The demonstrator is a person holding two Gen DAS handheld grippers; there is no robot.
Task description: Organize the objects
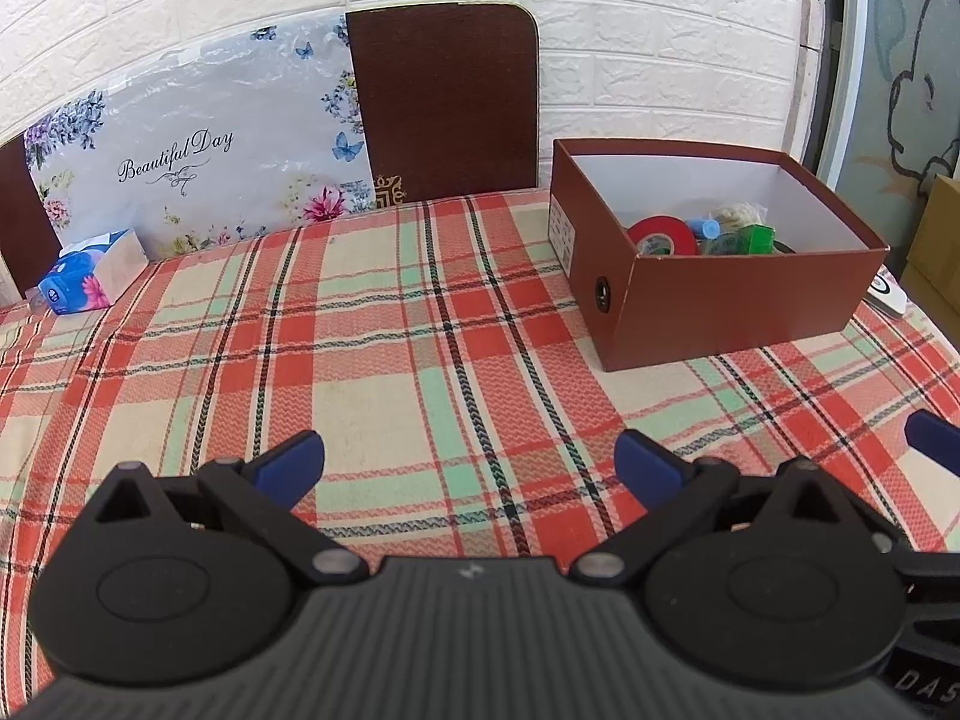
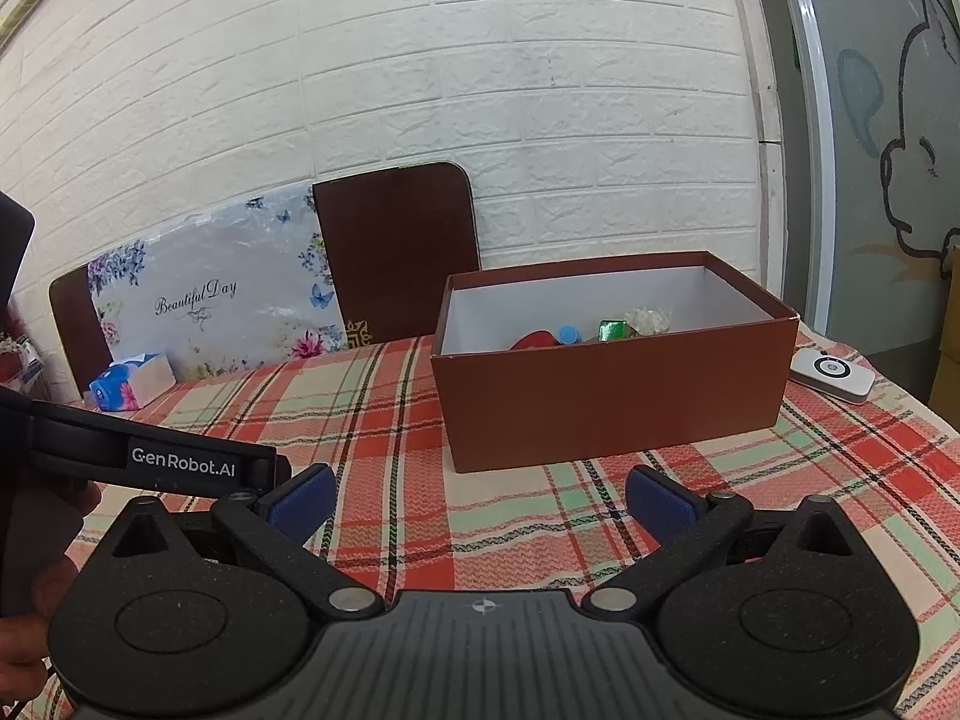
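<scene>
Trouble from here looks slight, and most of it centres on the box [image 2: 612,402]. It stands open on the checked tabletop [image 1: 372,360], and inside it lie a red tape roll [image 1: 660,235], a blue-capped item [image 1: 709,228], a green packet [image 1: 757,238] and a pale bundle [image 1: 741,213]. These things seem already sorted, so the task looks near its end.

Both grippers hover low over the cloth on the near side of the box. The left gripper [image 1: 469,459] has its jaws wide and holds nothing; the right gripper [image 2: 480,495] likewise stands wide and empty. They sit close together: the left tool's arm crosses the left edge of the right wrist view, just beside the right gripper's left finger. A careless swing could knock one against the other.

Outside the box, a white device [image 2: 833,375] lies on the cloth just beyond its right end, and a tissue pack [image 1: 90,281] sits far to its left, by the floral board [image 1: 198,150]. If either is meant to go in, the risks differ. The device is flat and near the table edge, so a poor pinch may push it off. The box is light card; a bump against its wall could slide it along the cloth.
</scene>
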